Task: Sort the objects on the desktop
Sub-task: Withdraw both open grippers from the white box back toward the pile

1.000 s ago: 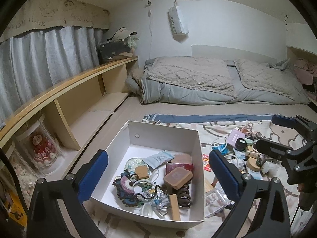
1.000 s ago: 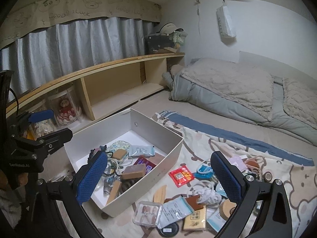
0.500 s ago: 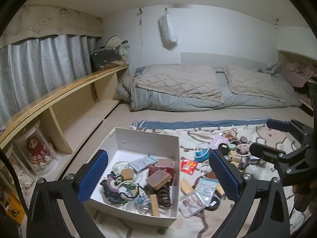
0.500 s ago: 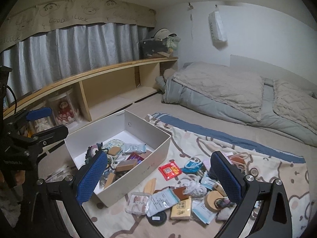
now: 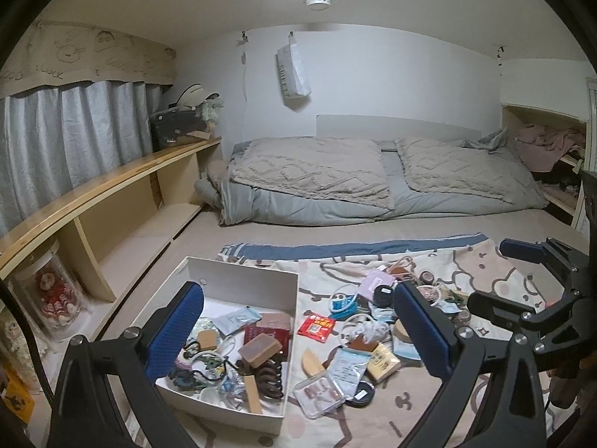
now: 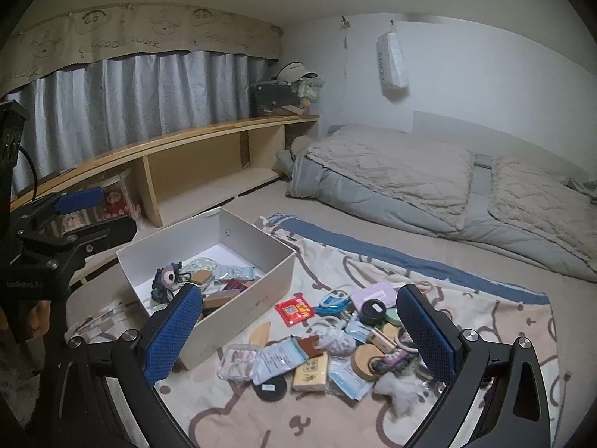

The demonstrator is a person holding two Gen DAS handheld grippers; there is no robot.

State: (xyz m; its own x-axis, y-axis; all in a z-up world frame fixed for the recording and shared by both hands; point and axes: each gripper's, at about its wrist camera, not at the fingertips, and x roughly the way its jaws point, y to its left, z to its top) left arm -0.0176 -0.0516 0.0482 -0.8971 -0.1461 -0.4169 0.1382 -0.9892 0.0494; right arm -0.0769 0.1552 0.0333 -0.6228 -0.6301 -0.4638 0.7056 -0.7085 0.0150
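At the far left a wooden shelf (image 5: 112,186) runs along the grey curtain (image 6: 130,97), with a clear jar holding a red doll (image 5: 52,295) tucked underneath it. Next comes the white box (image 5: 246,274), sitting on the patterned blanket (image 6: 485,310) and already partly filled: a brown block (image 5: 260,349), a dark hair claw (image 5: 269,377), a pale packet (image 5: 235,319) and a knitted dark piece (image 6: 166,280) lie inside it. The left gripper (image 5: 298,336) hangs above the box's right wall, its blue padded fingers (image 5: 175,330) spread wide with nothing between them. Just right of the box, a red packet (image 6: 294,310) lies flat on the blanket, with a wooden comb (image 5: 312,362) and a clear plastic case (image 6: 238,364) near it. Further right is the loose heap still outside the box: a yellow packet (image 6: 311,369), a black round tin (image 6: 373,308), a round wooden disc (image 6: 367,360) and a white fluffy scrap (image 6: 399,392), all touching or overlapping. The right gripper (image 6: 298,336) is held over this heap, fingers (image 6: 425,332) likewise wide apart and holding nothing. Beyond everything, grey bedding (image 5: 373,183) lies folded against the far wall.
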